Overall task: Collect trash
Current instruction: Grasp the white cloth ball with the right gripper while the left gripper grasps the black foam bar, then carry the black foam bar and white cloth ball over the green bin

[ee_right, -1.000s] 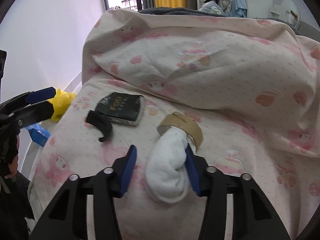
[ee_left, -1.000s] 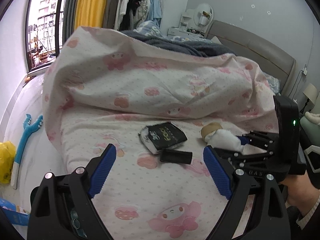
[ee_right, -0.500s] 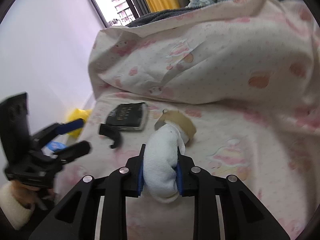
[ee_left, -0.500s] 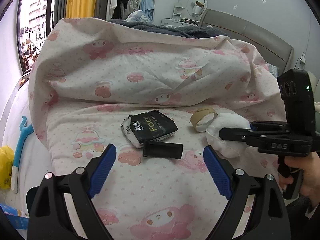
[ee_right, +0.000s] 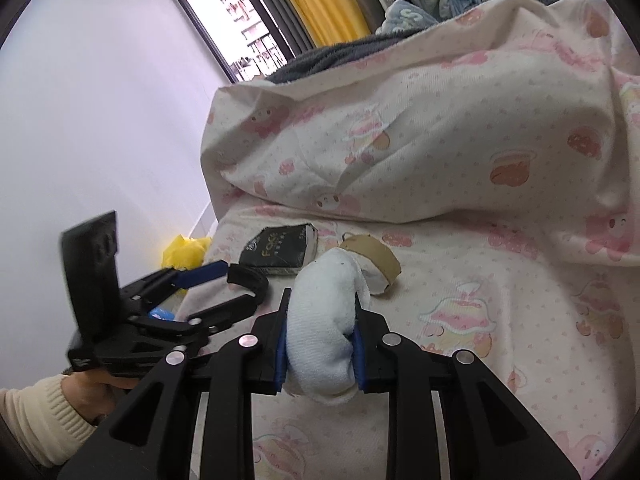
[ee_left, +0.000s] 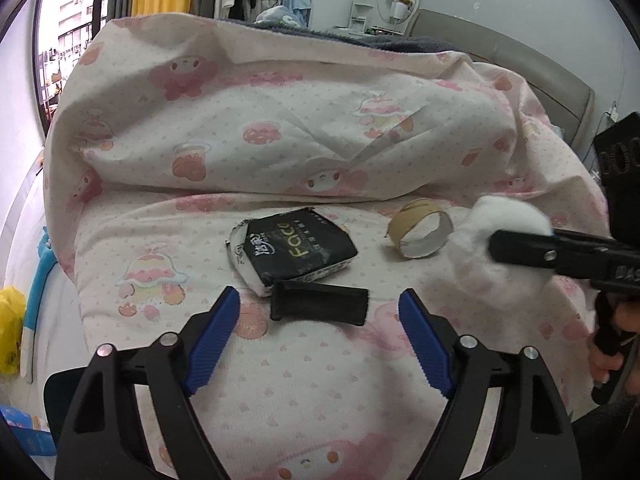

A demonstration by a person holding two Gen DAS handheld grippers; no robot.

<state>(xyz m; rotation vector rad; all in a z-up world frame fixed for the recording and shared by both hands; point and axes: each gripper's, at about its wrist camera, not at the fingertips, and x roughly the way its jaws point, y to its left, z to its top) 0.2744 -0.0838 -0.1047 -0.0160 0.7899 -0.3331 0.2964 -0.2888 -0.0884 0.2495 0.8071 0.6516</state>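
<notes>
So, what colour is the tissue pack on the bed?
Black tissue pack with white ends; left wrist view.

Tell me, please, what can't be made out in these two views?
- Wad, right wrist view: its lower part sits behind the right gripper's jaws.
- Black piece, right wrist view: partly behind the left gripper.
- Pack, right wrist view: lettering too small.
- Yellow bag, left wrist view: cut by the edge.

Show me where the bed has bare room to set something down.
Free: the quilt between the left gripper and the black curved piece; also left of the tissue pack. Crowded: pack, black piece and cardboard ring cluster below the folded duvet.
</notes>
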